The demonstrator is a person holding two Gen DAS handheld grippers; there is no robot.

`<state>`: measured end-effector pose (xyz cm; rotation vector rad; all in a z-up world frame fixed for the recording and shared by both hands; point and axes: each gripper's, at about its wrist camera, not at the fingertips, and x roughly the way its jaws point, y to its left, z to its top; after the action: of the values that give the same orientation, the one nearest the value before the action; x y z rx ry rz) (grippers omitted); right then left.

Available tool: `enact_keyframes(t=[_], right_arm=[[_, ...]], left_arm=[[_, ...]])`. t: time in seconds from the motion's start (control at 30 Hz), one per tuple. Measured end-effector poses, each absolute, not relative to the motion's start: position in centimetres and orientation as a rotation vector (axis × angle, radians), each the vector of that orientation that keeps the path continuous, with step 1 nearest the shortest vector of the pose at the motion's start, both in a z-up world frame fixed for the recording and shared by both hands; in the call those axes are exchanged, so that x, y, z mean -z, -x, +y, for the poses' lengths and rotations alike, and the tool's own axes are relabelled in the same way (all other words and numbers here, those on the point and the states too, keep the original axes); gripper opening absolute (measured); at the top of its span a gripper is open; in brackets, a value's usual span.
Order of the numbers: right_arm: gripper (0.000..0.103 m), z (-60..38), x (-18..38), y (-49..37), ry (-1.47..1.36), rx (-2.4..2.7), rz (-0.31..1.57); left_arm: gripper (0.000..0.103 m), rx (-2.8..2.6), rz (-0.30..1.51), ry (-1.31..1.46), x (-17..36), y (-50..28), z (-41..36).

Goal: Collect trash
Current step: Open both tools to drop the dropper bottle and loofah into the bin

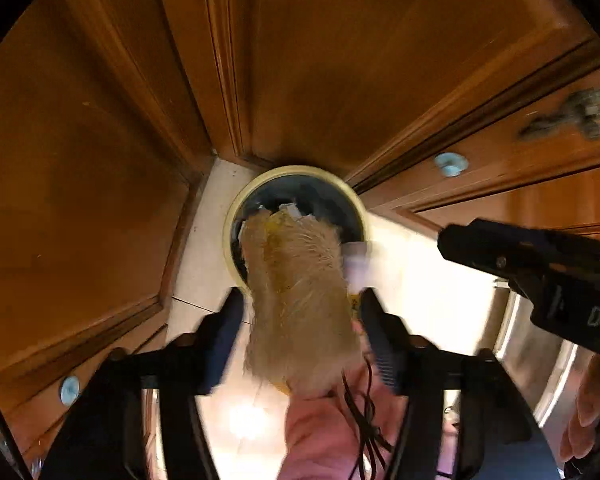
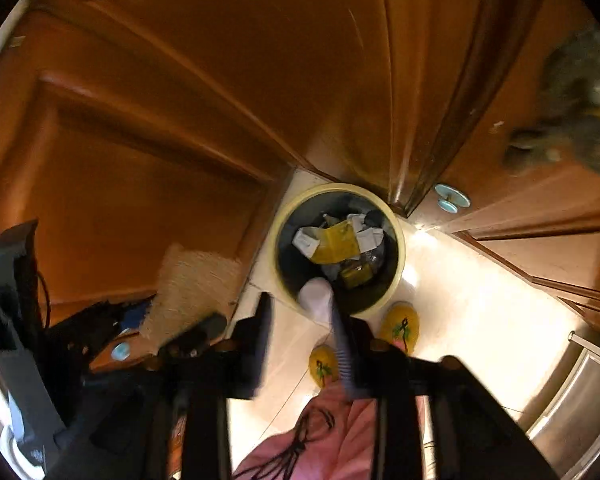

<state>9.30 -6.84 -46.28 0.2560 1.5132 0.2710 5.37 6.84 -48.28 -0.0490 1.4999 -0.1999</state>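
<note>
Both grippers are hanging over the round trash bin (image 1: 228, 232), which is standing on the pale tile floor (image 1: 419, 280) in the corner of the wooden cabinets (image 1: 120, 140). The left gripper (image 1: 301, 312) is pointing straight down with its jaws standing apart; a crumpled tan paper napkin (image 1: 300, 300) with a yellow stain is sitting between them, and the pads are not pressing on it, so it looks released over the bin's mouth. The right gripper (image 2: 301, 324) is also standing with jaws apart, a small white piece of trash (image 2: 317, 298) lying against its right finger (image 2: 341, 352) at the bin's near rim, not clamped. Inside the bin, yellow wrappers (image 2: 335, 246) and white paper scraps (image 2: 305, 240) are already lying. To do this well, I would be keeping both openings centred above the rim, spreading the jaws fully and giving a slight shake so nothing is clinging or landing on the floor near the yellow slippers (image 2: 399, 322)
</note>
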Motion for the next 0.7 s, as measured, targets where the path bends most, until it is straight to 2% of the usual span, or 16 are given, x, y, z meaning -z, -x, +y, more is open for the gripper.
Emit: enact_keyframes(t=[0.07, 0.33, 0.57, 0.7], right_arm=[[0.055, -7.1, 47.4, -9.7, -0.258, -0.259, 1.496], [0.061, -7.3, 49.1, -9.6, -0.178, -0.273, 1.434], [0.062, -6.9, 48.6, -8.4, -0.134, -0.292, 1.414], [0.062, -6.8, 46.6, -7.8, -0.145, -0.334, 1.409]], left_arm=[[0.071, 0.187, 1.487, 0.016, 49.3, -5.8, 6.8], [0.071, 0.107, 1.476, -0.003, 51.4, -6.3, 6.9], [0.071, 0.072, 1.483, 0.1, 50.2, -6.7, 8.6], [0.065, 0.02, 1.465, 0.13, 47.4, -6.6, 9.3]])
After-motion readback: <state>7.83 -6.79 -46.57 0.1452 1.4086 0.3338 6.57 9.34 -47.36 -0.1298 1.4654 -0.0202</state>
